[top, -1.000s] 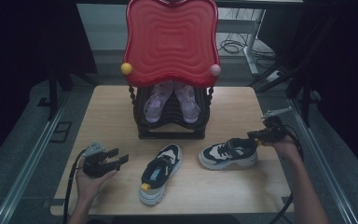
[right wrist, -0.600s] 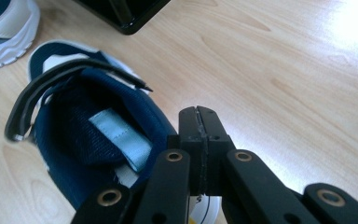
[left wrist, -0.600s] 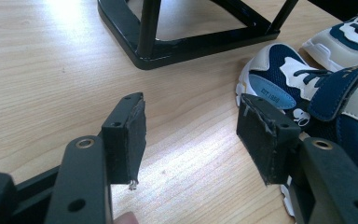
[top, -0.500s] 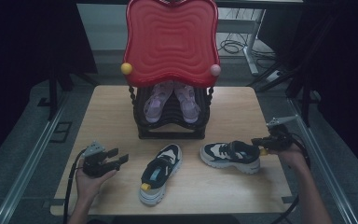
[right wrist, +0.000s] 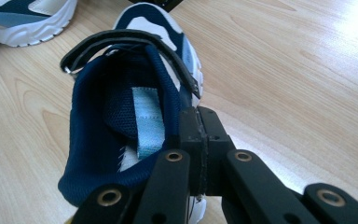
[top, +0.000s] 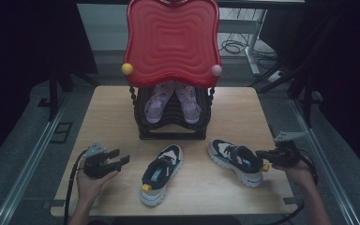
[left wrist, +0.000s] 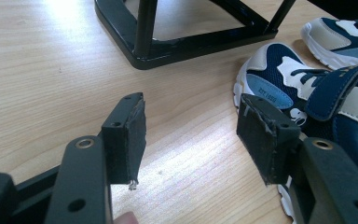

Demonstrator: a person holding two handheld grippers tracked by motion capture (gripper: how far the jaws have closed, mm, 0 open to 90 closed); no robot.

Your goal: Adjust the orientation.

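Two navy-and-white sneakers lie on the wooden table (top: 98,117). My right gripper (top: 261,153) is at the right edge, shut on the heel collar of the right sneaker (top: 236,160). In the right gripper view the pads (right wrist: 200,135) pinch the collar rim of that sneaker (right wrist: 116,116), whose strap stands loose. The other sneaker (top: 161,173) lies mid-front. My left gripper (top: 119,158) rests at the front left, open, with bare table between its jaws (left wrist: 196,135). That sneaker (left wrist: 307,102) lies just beyond its right jaw.
A black shoe rack (top: 173,124) with a tall red back panel (top: 171,42) stands at the back middle and holds a pair of pink shoes (top: 157,101). Its base frame (left wrist: 186,44) lies ahead of the left gripper. Dark floor surrounds the table.
My right gripper has moved right and toward the front edge, dragging the right sneaker with it; the shoe has turned, its heel now nearer the front. The left gripper has stayed still.
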